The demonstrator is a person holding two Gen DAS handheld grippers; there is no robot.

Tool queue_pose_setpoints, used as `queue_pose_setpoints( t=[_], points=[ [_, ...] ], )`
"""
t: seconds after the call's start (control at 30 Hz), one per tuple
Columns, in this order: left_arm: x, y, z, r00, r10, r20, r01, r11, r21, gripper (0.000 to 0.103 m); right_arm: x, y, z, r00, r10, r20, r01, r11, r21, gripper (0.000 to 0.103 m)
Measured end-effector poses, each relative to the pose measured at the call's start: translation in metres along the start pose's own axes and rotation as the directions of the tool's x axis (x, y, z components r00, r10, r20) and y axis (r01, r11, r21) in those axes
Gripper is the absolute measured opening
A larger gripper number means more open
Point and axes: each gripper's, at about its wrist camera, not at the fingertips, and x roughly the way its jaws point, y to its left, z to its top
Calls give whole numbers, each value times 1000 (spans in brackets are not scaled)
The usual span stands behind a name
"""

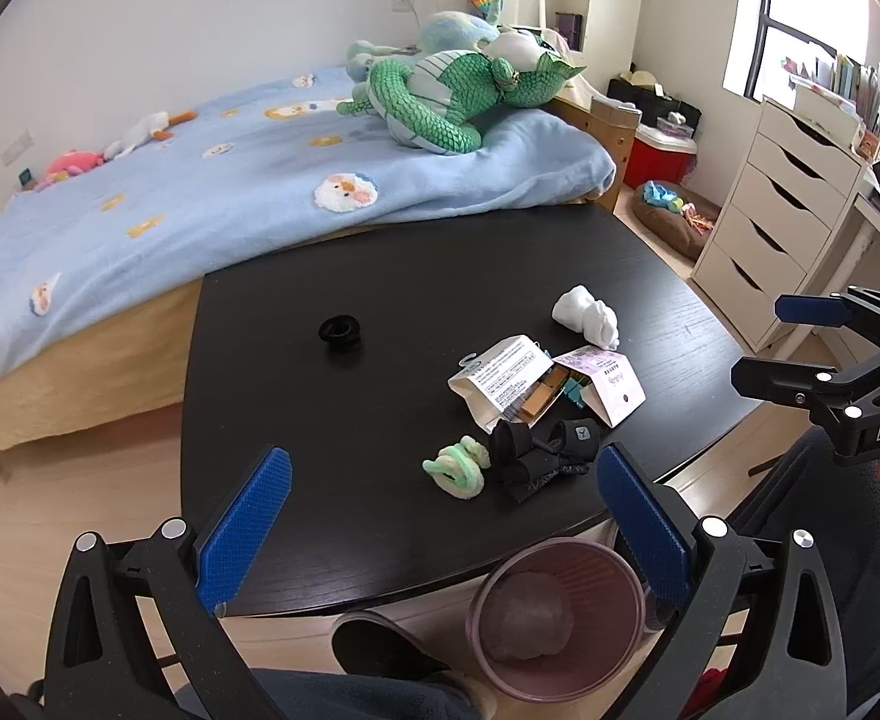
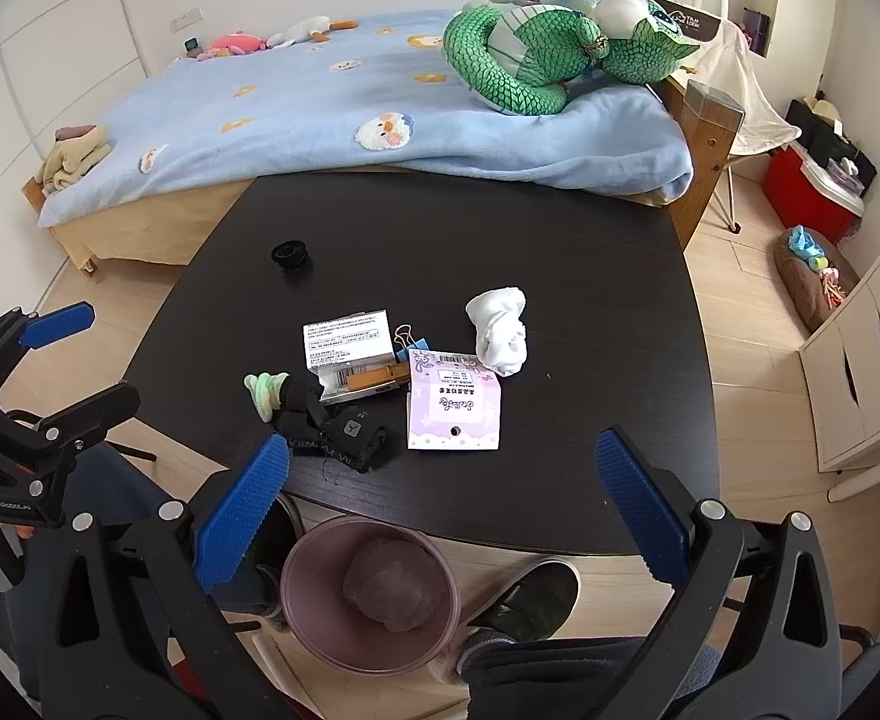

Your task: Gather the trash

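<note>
On the black table (image 1: 380, 300) (image 2: 559, 252) lie a white printed box (image 1: 502, 381) (image 2: 347, 339), a pink card packet (image 1: 610, 381) (image 2: 454, 411), a white sock ball (image 1: 589, 315) (image 2: 498, 324), a green sock roll (image 1: 457, 468) (image 2: 266, 390), a black sock (image 1: 535, 450) (image 2: 338, 429) and a black cap (image 1: 339, 331) (image 2: 290, 255). A pinkish bin (image 1: 556, 615) (image 2: 371, 597) with a crumpled lump inside stands on the floor under the near edge. My left gripper (image 1: 440, 528) and right gripper (image 2: 442, 516) hover open and empty above the table's near edge.
A bed with a blue blanket (image 1: 200, 180) (image 2: 380, 108) and a green plush dragon (image 1: 457, 96) (image 2: 535, 54) borders the table's far side. White drawers (image 1: 781, 210) (image 2: 859, 360) stand to the right. The person's shoes (image 1: 380, 642) (image 2: 529, 600) flank the bin.
</note>
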Motion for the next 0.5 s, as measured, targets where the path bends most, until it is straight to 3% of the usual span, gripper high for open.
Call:
queue_pose_setpoints(
  t=[0.5],
  points=[
    [2, 0, -2, 1000, 2, -3, -2, 1000, -6, 98, 5, 2, 0, 1000, 0, -15, 0, 1000, -2, 100]
  ],
)
